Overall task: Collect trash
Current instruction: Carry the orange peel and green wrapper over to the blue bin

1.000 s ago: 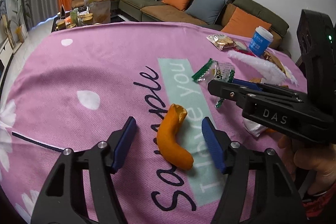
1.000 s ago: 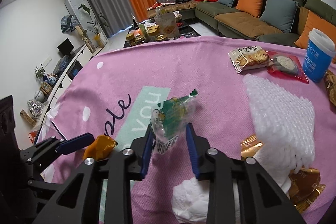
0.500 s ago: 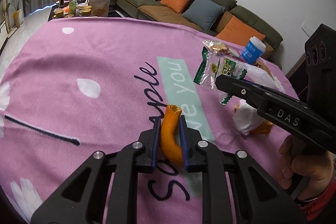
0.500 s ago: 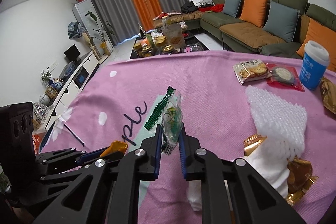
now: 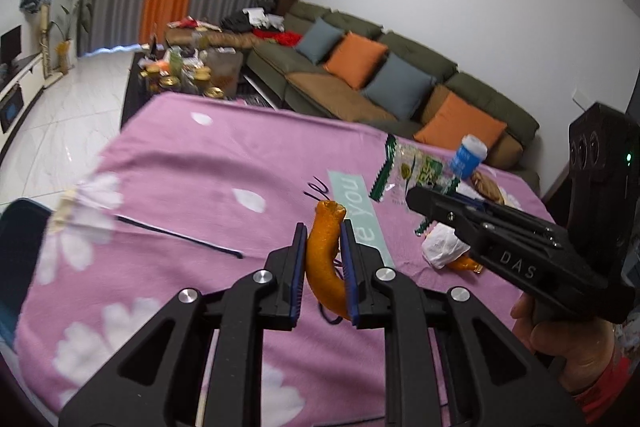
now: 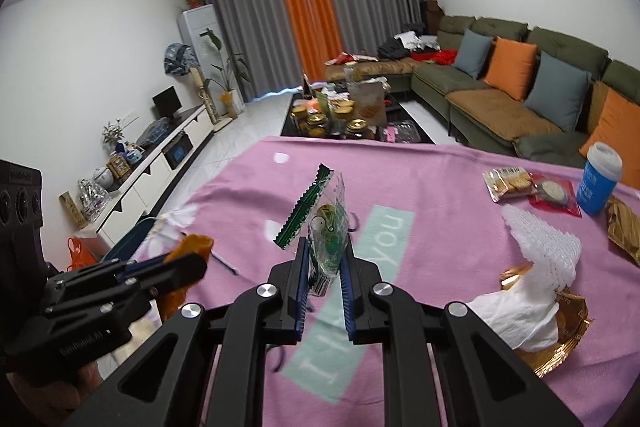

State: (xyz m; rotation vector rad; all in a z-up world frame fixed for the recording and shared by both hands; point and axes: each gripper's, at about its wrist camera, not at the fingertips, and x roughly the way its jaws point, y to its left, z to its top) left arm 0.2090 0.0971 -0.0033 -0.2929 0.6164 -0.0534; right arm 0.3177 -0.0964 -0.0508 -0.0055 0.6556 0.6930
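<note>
Peel (image 5: 325,259) in left gripper (image 5: 324,247) — wrapper (image 6: 329,239) in right gripper (image 6: 324,259).

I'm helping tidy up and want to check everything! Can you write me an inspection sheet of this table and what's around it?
Surface: pink tablecloth with flower and letter print.
Job's things: orange peel held in the left gripper; green snack wrapper held in the right gripper.
Clutter: crumpled tissue, white foam net, gold wrapper, cracker packets, blue cup.
Grippers: both shut on trash, lifted above the cloth.
Cables: nothing seen.
Surroundings: green sofa, orange curtain, coffee table with jars.
</note>
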